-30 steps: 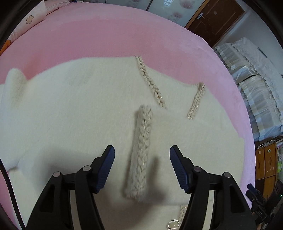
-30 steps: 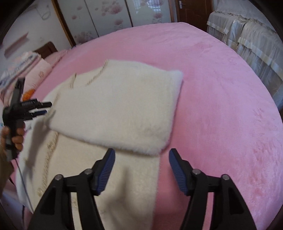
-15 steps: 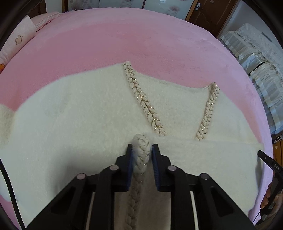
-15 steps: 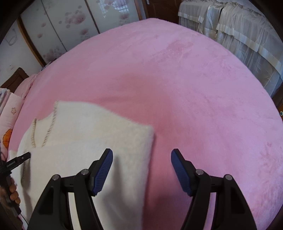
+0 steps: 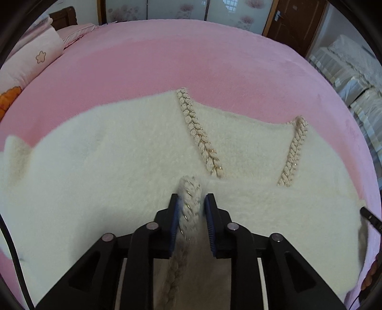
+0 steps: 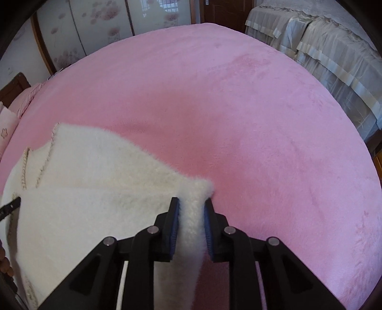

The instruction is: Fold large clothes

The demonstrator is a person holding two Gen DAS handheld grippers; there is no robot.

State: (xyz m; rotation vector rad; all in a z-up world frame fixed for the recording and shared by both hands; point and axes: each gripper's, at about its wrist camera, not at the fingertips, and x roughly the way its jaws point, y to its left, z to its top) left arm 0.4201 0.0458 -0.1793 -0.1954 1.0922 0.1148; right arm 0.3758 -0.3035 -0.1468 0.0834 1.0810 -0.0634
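Cream fluffy knit: a large cardigan (image 5: 100, 171) lies spread on a pink plush bedspread (image 5: 191, 66), partly folded, one panel laid over the body.

Left gripper (image 5: 191, 205): black arms, blue pads. Its jaws are opening slightly, yet the pads touch both sides of a braided trim band (image 5: 191, 202) with gold thread that stands between them, lifted off the knit.

Right gripper (image 6: 191, 209): same build. Its jaws are closing, and the pads press a fluffy corner of the cardigan (image 6: 193, 198) at the garment's edge, just beside bare bedspread.

Beyond the left gripper: two more braided trims (image 5: 199, 133) run at a slant up to the garment's far edge, forming an open neckline.

Far left: a pale pink pillow (image 5: 35, 52) with a flower print.

Far back: sliding doors with blossom patterns (image 6: 100, 26), a brown wooden door (image 5: 293, 21), and furniture under a pale striped cover (image 6: 329, 47).
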